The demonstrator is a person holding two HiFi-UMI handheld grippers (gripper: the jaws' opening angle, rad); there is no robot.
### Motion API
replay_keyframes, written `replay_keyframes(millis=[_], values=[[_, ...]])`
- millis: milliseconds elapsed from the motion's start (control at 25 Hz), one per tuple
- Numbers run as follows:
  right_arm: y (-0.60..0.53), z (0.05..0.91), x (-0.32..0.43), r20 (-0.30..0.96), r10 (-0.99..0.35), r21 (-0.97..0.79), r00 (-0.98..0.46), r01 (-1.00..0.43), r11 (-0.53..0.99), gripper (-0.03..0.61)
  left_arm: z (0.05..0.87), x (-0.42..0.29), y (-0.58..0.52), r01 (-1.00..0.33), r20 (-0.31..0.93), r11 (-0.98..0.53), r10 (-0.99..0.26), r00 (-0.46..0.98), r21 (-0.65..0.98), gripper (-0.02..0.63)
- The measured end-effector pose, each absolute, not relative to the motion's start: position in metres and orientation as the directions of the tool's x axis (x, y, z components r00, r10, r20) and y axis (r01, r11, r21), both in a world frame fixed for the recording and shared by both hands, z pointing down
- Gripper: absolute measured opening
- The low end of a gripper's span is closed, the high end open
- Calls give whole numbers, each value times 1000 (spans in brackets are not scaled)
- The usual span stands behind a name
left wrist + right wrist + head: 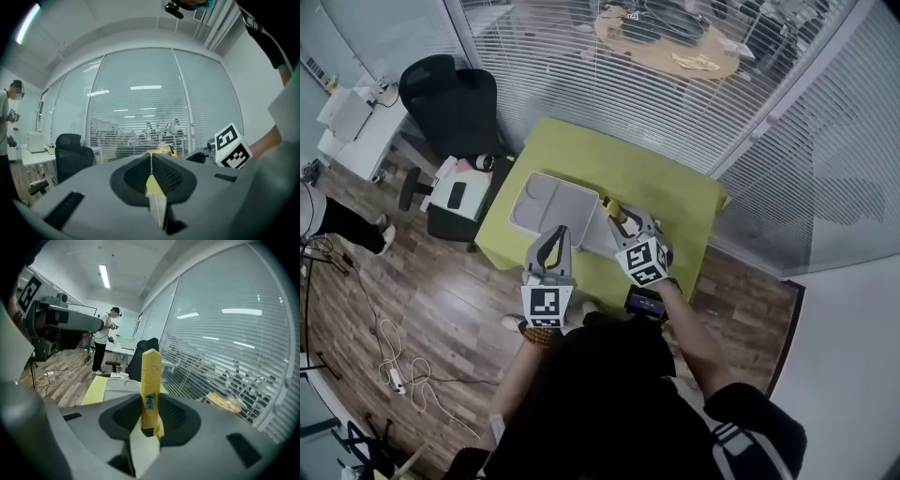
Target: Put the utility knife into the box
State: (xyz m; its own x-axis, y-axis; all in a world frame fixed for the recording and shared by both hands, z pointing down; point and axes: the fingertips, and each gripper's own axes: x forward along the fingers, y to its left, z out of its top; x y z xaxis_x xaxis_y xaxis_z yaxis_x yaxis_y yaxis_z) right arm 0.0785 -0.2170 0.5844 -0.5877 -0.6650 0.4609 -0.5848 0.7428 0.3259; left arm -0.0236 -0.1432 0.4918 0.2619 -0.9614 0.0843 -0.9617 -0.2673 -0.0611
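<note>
The utility knife (151,380) stands between the fingers of your right gripper (151,401), its far end reaching out past the fingertips. Ahead of those fingertips and a little to their left, the box (546,202) lies open on the table (675,202). The fingers of your left gripper (555,232) meet with nothing between them; their tips sit at the box's near edge, with the right gripper just to their right. Beyond the box, left of your left fingers, a chair (450,103) stands off the table, and farther left a person (101,348) stands on the floor.
</note>
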Motion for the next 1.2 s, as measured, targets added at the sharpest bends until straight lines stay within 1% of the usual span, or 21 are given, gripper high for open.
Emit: replay_keyframes(millis=[320, 440, 720, 1200], values=[[-218, 609, 73, 534, -632, 412, -561, -480, 774, 107, 496, -25, -149, -960, 98, -275, -958, 268, -54, 20], [-216, 621, 69, 564, -612, 420, -554, -446, 791, 109, 499, -26, -150, -959, 107, -280, -956, 274, -48, 20], [-220, 638, 68, 604, -580, 399, -547, -422, 814, 109, 506, -25, -155, -957, 122, -286, -953, 279, -47, 20], [-234, 679, 84, 696, -525, 352, -490, -405, 844, 108, 515, -18, -165, -951, 145, -308, -943, 300, -34, 20]])
